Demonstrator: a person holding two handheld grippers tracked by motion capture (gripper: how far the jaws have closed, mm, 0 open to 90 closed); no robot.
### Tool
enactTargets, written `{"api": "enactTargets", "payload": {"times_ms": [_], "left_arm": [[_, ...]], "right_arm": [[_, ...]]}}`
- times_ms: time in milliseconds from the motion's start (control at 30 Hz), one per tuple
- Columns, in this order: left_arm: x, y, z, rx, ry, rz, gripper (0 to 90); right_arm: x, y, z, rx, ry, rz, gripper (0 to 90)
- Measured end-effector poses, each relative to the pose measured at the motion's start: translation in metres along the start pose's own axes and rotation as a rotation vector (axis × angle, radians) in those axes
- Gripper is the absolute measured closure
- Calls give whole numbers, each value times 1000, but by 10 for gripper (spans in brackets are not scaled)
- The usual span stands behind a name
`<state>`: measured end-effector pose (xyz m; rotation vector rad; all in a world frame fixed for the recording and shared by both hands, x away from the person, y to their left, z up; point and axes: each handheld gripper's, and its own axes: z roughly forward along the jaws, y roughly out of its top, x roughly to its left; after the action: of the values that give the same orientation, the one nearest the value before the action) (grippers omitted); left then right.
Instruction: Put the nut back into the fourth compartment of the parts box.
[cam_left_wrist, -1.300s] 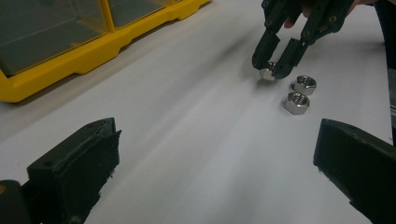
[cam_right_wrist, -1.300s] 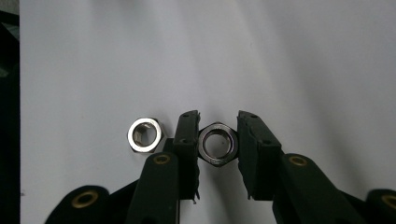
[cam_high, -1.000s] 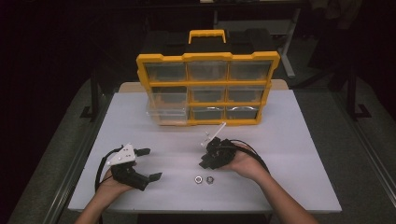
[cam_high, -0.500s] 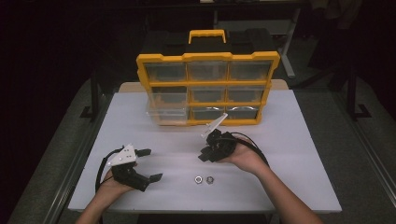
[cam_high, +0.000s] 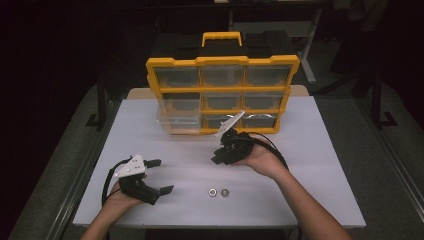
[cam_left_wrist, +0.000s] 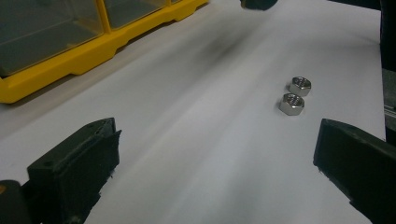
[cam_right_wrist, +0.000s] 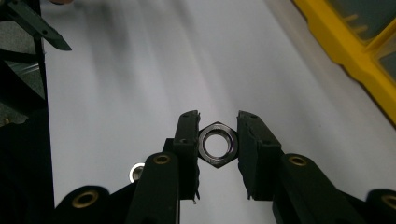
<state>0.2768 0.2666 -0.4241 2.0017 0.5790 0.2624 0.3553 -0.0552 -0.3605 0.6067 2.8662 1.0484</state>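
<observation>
From the high view, a yellow organizer (cam_high: 222, 95) with a carry handle stands at the far side of the white surface (cam_high: 310, 165), showing nine clear drawers in three rows; the lower-left drawer (cam_high: 177, 122) juts out toward the person. Two loose nuts (cam_high: 218, 192) lie side by side near the front edge, between the two forearms. The left gripper (cam_high: 161, 176) rests low at front left, its fingers spread wide and empty. The right gripper (cam_high: 220, 154) is held above the surface just in front of the organizer, well apart from the loose pair; what its fingers hold is too small to make out from here. Beyond the surface the room falls into darkness.

In the left gripper view, the two black fingers (cam_left_wrist: 74, 172) stand far apart with bare surface between them. The two silver nuts (cam_left_wrist: 295, 94) sit ahead, nearer the right-hand finger, almost touching each other. The organizer's yellow base (cam_left_wrist: 70, 60) is cut off at upper left.

In the right gripper view, the fingers (cam_right_wrist: 187, 140) are drawn narrow on one dark hex nut (cam_right_wrist: 217, 144), pinched flat-to-flat with its bore facing the camera. One silver nut (cam_right_wrist: 136, 172) peeks out below, half hidden by the gripper body. The organizer's edge (cam_right_wrist: 355, 56) runs along the upper right; the background is blurred.
</observation>
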Motion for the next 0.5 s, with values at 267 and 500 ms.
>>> {"api": "enactTargets", "payload": {"times_ms": [267, 500], "left_arm": [[0, 0, 0, -3, 2, 3, 4], [1, 0, -1, -5, 5, 7, 4]], "right_arm": [[0, 15, -15, -14, -6, 21, 688], [-4, 28, -24, -43, -27, -21, 689]]}}
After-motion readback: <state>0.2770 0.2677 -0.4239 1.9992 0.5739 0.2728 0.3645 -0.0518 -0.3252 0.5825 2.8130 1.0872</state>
